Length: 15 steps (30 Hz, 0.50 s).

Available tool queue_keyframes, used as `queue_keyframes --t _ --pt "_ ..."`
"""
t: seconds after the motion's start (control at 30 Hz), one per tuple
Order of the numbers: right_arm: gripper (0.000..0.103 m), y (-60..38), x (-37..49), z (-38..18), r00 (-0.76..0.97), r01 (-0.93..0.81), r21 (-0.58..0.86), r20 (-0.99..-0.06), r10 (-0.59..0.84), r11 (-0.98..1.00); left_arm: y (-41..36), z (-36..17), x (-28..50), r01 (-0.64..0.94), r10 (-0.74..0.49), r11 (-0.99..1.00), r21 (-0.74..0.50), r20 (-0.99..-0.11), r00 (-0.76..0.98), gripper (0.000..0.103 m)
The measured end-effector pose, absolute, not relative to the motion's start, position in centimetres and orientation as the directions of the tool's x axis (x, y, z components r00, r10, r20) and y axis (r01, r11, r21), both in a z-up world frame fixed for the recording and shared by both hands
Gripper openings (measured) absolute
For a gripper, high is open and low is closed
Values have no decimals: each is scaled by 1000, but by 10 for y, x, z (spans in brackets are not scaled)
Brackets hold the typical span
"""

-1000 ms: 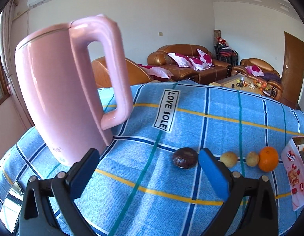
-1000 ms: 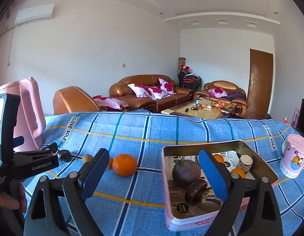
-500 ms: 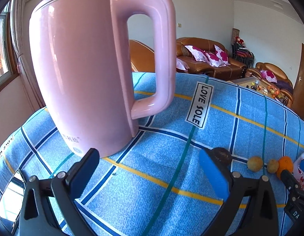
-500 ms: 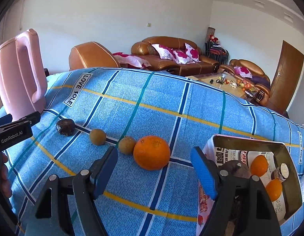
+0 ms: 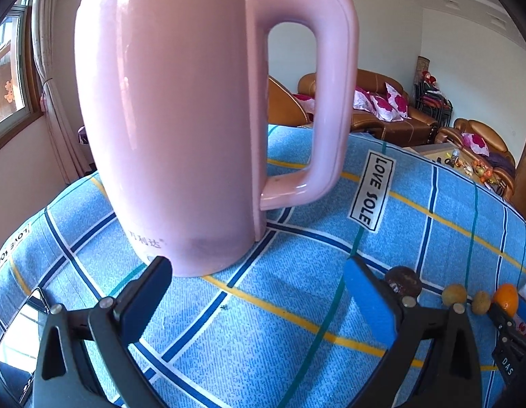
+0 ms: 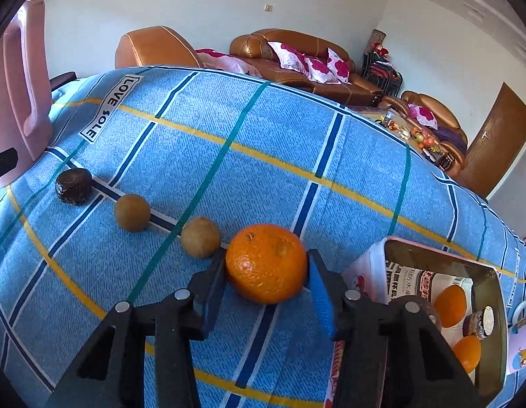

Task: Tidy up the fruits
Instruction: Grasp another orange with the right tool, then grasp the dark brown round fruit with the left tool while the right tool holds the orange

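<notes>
An orange (image 6: 266, 261) lies on the blue checked cloth (image 6: 229, 170), last in a row with two small brown fruits (image 6: 200, 237) (image 6: 132, 212) and a dark fruit (image 6: 73, 185). My right gripper (image 6: 267, 267) is closing on the orange, with a pad touching each of its sides. A pink-rimmed tin (image 6: 433, 255) to the right holds more oranges (image 6: 450, 301) and dark fruits. My left gripper (image 5: 256, 268) stands open and holds nothing, right in front of a pink kettle (image 5: 181, 119). The left wrist view shows the fruit row (image 5: 454, 294) at far right.
The tall pink kettle (image 6: 18, 85) stands at the left end of the table. A pink mug (image 6: 521, 346) sits past the tin at the right edge. Sofas and a door lie beyond the table.
My right gripper swung left from above the tin, came down to the orange, and its jaws narrowed around it. My left gripper drew closer to the kettle and stayed open.
</notes>
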State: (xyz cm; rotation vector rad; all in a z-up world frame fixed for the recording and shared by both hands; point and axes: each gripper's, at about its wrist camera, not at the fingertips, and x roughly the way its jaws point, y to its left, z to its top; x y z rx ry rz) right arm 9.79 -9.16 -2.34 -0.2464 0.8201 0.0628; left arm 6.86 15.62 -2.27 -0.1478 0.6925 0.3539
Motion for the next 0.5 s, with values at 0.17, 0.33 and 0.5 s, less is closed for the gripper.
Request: queue_keyframes --t 0.17,0.33,0.5 --pt "48 -93 60 0 802 -148 -89 -594 66 985 150 -17 74 -305 225 952 -21 -626 747 103" --pt "48 -93 25 12 862 -123 52 -489 133 991 133 -13 74 -221 180 975 2 -592 786 103" --pt "48 -85 15 14 874 -139 36 -465 140 990 120 -11 78 -148 120 989 1 -588 800 103"
